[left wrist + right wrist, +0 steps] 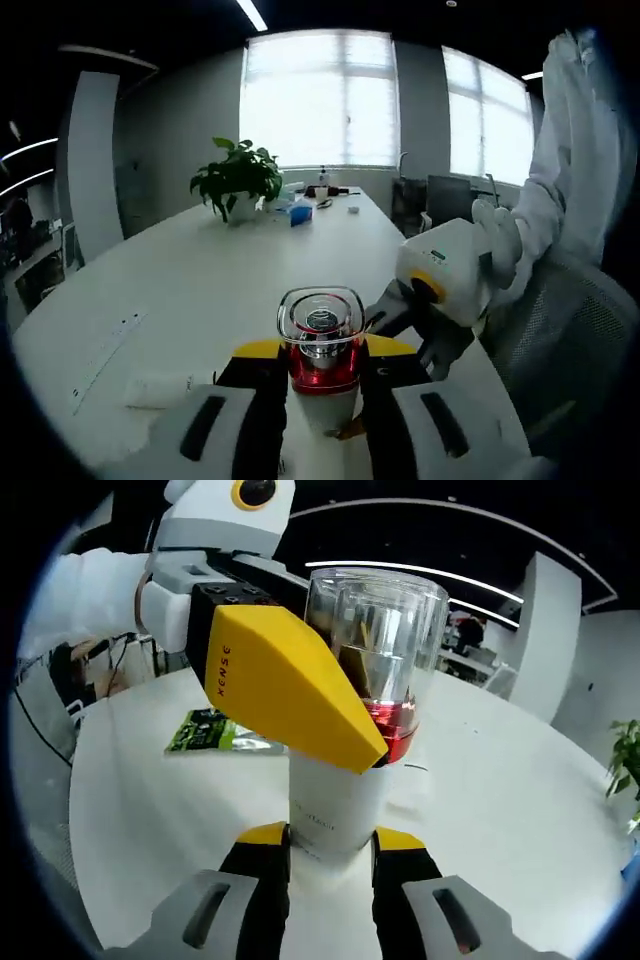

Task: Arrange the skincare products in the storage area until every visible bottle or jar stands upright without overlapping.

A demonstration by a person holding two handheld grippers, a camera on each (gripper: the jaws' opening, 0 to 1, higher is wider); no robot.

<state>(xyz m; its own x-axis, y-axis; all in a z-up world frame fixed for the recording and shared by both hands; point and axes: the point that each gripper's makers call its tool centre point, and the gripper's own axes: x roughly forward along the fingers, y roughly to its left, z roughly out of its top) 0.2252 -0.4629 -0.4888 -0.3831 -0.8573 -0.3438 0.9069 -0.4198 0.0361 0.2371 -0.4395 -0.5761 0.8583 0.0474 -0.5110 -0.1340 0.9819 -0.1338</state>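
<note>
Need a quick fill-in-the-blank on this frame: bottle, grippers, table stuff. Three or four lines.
1. The bottle has a clear cap over a ____ band.
2. Both the left gripper and the right gripper are shut on the ____.
3. In the left gripper view, a potted ____ stands far down the table.
4. In the right gripper view, a flat ____ packet lies on the table behind the bottle.

Missing words: red; bottle; plant; green
</note>
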